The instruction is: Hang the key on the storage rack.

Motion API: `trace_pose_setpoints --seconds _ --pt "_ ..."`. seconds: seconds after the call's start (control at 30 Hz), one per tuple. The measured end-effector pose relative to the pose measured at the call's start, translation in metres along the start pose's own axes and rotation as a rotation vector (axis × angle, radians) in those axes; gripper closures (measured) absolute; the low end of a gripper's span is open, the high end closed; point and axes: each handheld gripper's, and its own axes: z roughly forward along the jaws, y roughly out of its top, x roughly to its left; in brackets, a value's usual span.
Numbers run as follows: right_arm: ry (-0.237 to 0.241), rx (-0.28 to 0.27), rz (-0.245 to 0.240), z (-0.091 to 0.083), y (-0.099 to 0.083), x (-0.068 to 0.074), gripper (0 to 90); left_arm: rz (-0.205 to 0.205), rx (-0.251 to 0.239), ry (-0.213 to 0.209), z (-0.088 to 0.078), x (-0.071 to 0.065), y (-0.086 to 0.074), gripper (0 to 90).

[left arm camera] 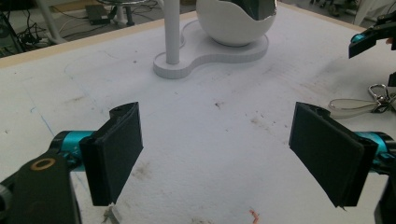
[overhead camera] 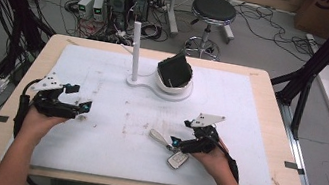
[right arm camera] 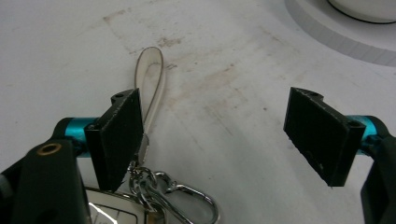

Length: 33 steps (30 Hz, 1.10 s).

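2 handheld grippers rest low over a stained white mat (overhead camera: 110, 129).

The left gripper (left arm camera: 217, 154) has its jaws spread wide over bare mat. The right gripper (right arm camera: 212, 135), jaws also spread, sits over a key fob (overhead camera: 177, 159) with ring and strap (right arm camera: 150, 84). A white stand (overhead camera: 158, 87) lies beyond.

1. High view: even, diffuse overhead light; the white table mat (overhead camera: 230, 108) reads bright without clipping, and the floor beyond is dimmer.
2. Shadows are soft and short beneath the white stand (overhead camera: 158, 87).
3. High view is low in resolution, and fine detail is soft.
4. Both gripper views: the near black pads (left arm camera: 119, 149) (right arm camera: 119, 135) are slightly blurred, and the mat looks washed out.
5. Left gripper view: the background softens toward the top edge.
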Motion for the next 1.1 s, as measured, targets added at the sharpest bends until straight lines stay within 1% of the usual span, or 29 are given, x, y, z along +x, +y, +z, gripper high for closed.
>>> trace_pose_setpoints --seconds 0.07,0.17,0.2,0.23,0.27,0.33,0.43,0.5,0.53,0.6,0.7,0.77,0.8,0.87,0.9,0.93,1.03,1.07,1.1 --pt "0.016 0.009 -0.012 0.002 0.001 0.003 20.3 -0.001 -0.001 0.003 -0.001 0.001 0.0 17.4" --pt "0.029 0.019 -0.015 0.004 0.001 0.006 20.3 -0.006 0.001 0.007 -0.001 0.002 -0.001 17.4" --pt "0.043 0.031 -0.033 0.007 0.001 0.007 20.3 -0.009 0.001 0.008 -0.001 0.002 -0.001 17.4" --pt "0.043 0.031 -0.033 0.007 0.001 0.007 20.3 -0.011 0.002 0.01 -0.001 0.003 -0.002 17.4" --pt "0.05 0.046 -0.027 0.009 0.001 0.009 20.3 -0.01 0.003 0.01 -0.001 0.003 -0.002 17.4" --pt "0.077 0.069 -0.048 0.013 0.0 0.012 20.4 -0.004 0.007 0.01 -0.001 0.002 -0.002 17.4" --pt "0.086 0.079 -0.05 0.015 -0.001 0.014 20.6 0.0 0.012 0.008 0.0 0.001 -0.002 17.4" --pt "0.1 0.095 -0.054 0.017 -0.001 0.016 21.2 0.004 0.014 0.006 0.001 0.001 -0.002 17.4" --pt "0.1 0.1 -0.059 0.018 -0.001 0.017 23.6 0.004 0.014 0.005 0.001 0.001 -0.002 17.4" --pt "0.111 0.114 -0.066 0.019 -0.002 0.018 33.1 0.005 0.015 0.004 0.001 0.001 -0.001 17.4" --pt "0.116 0.15 -0.085 0.021 -0.003 0.02 38.4 0.002 0.014 0.004 0.001 0.0 -0.001 17.4" --pt "0.1 0.153 -0.107 0.021 -0.003 0.021 42.2 0.003 0.015 0.004 0.001 0.001 -0.002 17.4" --pt "0.105 0.153 -0.108 0.021 -0.003 0.021 45.6 0.004 0.014 0.003 0.001 0.001 -0.002 17.4" --pt "0.1 0.159 -0.121 0.019 -0.003 0.02 52.8 0.003 0.016 0.003 0.001 0.0 -0.002 17.4" --pt "0.109 0.166 -0.136 0.018 -0.002 0.02 57.9 0.005 0.015 0.003 0.001 0.0 -0.002 17.4" --pt "0.109 0.166 -0.136 0.018 -0.002 0.02 57.9 0.007 0.016 0.0 0.001 0.0 -0.002 17.4" --pt "0.12 0.169 -0.166 0.017 -0.002 0.022 65.8 0.008 0.019 -0.002 0.002 -0.001 -0.002 17.4" --pt "0.13 0.17 -0.173 0.017 -0.002 0.024 70.0 0.009 0.02 -0.002 0.002 -0.001 -0.002 17.4" --pt "0.13 0.17 -0.173 0.017 -0.002 0.024 70.0 0.009 0.02 -0.002 0.002 -0.001 -0.002 17.4"
